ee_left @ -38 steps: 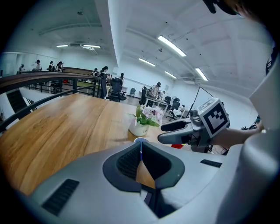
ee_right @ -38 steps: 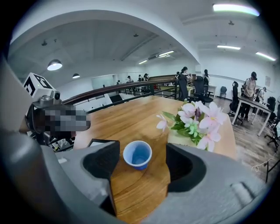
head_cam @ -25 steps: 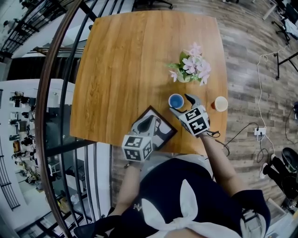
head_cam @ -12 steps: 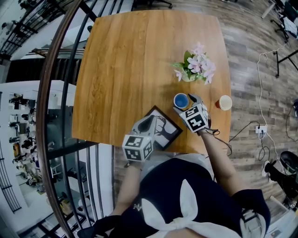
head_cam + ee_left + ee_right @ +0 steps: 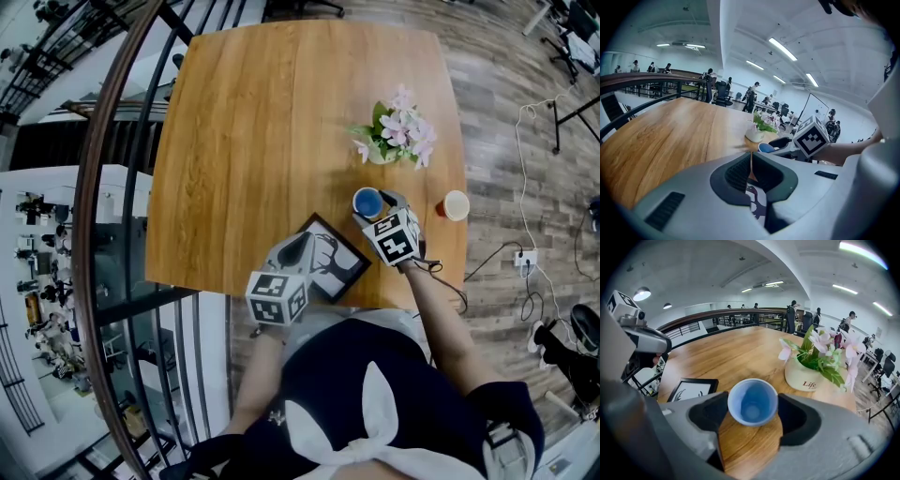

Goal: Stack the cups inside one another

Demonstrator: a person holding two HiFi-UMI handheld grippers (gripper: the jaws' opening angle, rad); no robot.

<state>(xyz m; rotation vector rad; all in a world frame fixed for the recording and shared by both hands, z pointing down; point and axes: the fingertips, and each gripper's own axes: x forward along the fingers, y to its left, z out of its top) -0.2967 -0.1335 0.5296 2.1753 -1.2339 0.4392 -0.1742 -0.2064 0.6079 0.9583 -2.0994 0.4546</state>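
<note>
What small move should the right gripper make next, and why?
Probably finish closing the right gripper on the blue cup. The cup stands upright on the table between its jaws, which have just been closing but do not yet clearly grip it.

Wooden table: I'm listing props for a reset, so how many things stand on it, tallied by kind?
Cups: 2, a pale blue plastic cup and an orange cup with a cream inside
Flower pots: 1, a white pot of pink flowers
Pictures: 1, a black-framed picture
Total: 4
</note>
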